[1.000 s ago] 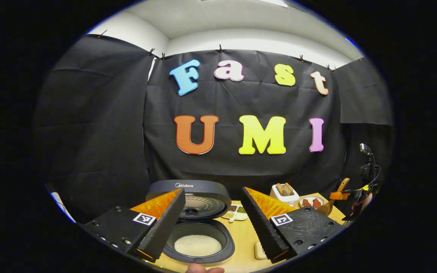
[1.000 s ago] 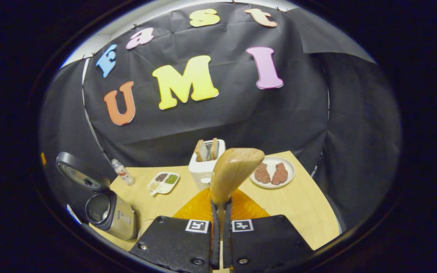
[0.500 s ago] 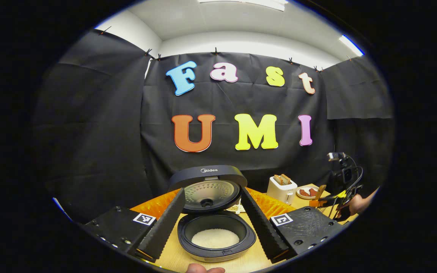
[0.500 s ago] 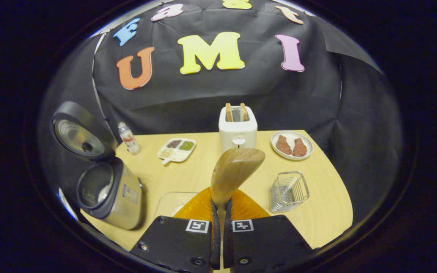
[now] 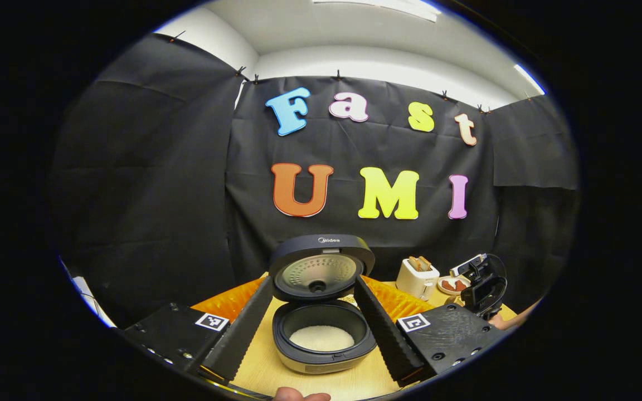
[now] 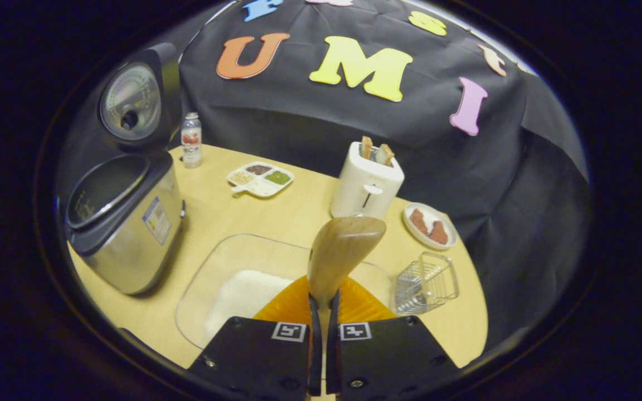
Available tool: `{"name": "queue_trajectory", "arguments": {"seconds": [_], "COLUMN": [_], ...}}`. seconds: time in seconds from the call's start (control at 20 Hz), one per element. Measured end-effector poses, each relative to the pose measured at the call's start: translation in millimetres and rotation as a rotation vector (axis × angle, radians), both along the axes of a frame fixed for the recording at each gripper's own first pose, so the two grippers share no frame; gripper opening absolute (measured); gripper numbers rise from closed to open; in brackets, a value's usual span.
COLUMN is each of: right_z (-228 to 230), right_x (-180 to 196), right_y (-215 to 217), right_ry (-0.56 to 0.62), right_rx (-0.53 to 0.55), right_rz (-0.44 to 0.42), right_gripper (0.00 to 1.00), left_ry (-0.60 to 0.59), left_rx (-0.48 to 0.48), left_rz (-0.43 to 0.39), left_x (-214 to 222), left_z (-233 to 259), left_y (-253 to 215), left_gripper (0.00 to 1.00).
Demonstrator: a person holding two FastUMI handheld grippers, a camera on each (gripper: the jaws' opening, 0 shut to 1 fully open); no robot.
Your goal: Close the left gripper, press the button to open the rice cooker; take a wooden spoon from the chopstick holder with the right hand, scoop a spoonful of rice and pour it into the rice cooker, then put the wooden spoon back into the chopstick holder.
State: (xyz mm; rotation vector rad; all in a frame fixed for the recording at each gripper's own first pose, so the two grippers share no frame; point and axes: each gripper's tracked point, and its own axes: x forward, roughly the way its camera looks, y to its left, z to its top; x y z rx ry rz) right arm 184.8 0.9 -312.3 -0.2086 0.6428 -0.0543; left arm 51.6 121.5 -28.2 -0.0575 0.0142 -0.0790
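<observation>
Dark-topped, silver-sided rice cooker sits at the left end of the pale wooden table, its round lid standing up open; in the left gripper view the cooker shows white rice in the dark inner pot. Left gripper fingers spread wide, holding nothing, framing the cooker on both sides. Right gripper is clamped narrow on the handle of a light-brown wooden spoon, bowl end pointing up and forward. Clear shallow glass tray with a heap of white rice lies just right of the cooker, under the spoon. Wire-mesh metal chopstick holder stands right of the tray, well apart from the cooker. White two-slot toaster with toast stands behind the tray. White divided dish of grains sits between cooker and toaster. Small clear bottle stands just behind the cooker. White round plate with brown pieces lies right of the toaster.
</observation>
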Motion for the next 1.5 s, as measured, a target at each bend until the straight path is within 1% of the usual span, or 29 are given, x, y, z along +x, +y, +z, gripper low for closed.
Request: {"name": "queue_trajectory", "arguments": {"seconds": [0.1,0.25,0.5,0.7,0.95,1.2,1.35,1.5], "right_z": [-3,-5,9,18,21,34,50,77], "right_x": [-2,-9,-11,-5,0,-3,-9,-13], "right_y": [7,22,39,40,6,-33,-45,-54], "right_ry": [0.008,0.037,0.04,0.058,0.044,0.011,-0.002,-0.026], "right_rx": [0.08,0.223,0.403,0.586,0.729,0.819,0.872,0.962], "right_rz": [-0.04,-0.075,-0.089,-0.153,-0.228,-0.28,-0.258,-0.249], "right_gripper": [0.09,0.09,0.08,0.08,0.08,0.08,0.08,0.08], "left_ry": [0.01,0.029,0.043,0.057,0.064,0.076,0.073,0.046], "left_rx": [-0.004,0.003,-0.005,-0.019,-0.02,-0.012,-0.007,-0.014], "left_rz": [0.011,0.018,0.043,0.046,0.038,-0.001,-0.026,-0.036], "left_x": [-7,-15,-25,-31,-24,-12,1,14], "left_z": [-2,-8,-11,-11,-2,-1,5,17], "left_y": [2,1,1,-6,-16,-41,-56,-66], "left_gripper": [0.95,0.95,0.95,0.95,0.95,0.95,0.95,0.95]}}
